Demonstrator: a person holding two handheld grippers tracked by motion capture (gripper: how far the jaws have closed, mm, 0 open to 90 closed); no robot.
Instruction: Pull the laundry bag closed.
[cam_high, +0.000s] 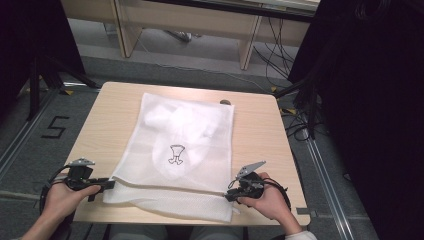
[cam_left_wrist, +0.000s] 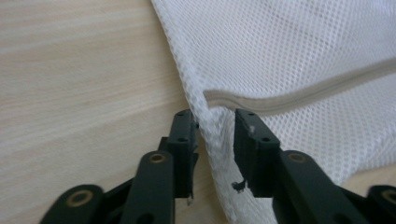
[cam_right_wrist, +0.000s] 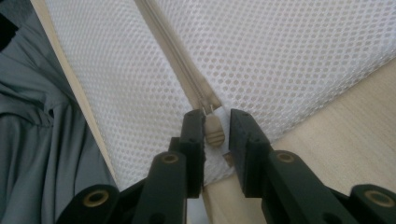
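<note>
A white mesh laundry bag (cam_high: 185, 150) lies flat on the wooden table (cam_high: 260, 130), with a white garment bearing a small black drawing (cam_high: 176, 154) inside it. A beige zipper (cam_left_wrist: 303, 95) runs along the bag near its front edge. My left gripper (cam_high: 111, 184) sits at the bag's near left corner. In the left gripper view its jaws (cam_left_wrist: 215, 121) stand apart, with the mesh edge loose between them. My right gripper (cam_high: 227, 196) is at the near right corner. The beige zipper pull (cam_right_wrist: 215, 130) lies in the gap of its parted jaws (cam_right_wrist: 217, 121), unpressed.
A small dark object (cam_high: 225, 102) rests at the table's far edge behind the bag. Bare wood flanks the bag on both sides. The person's grey clothing (cam_right_wrist: 46, 140) hangs just past the near table edge. Black stand legs (cam_high: 45, 75) stand on the floor at left.
</note>
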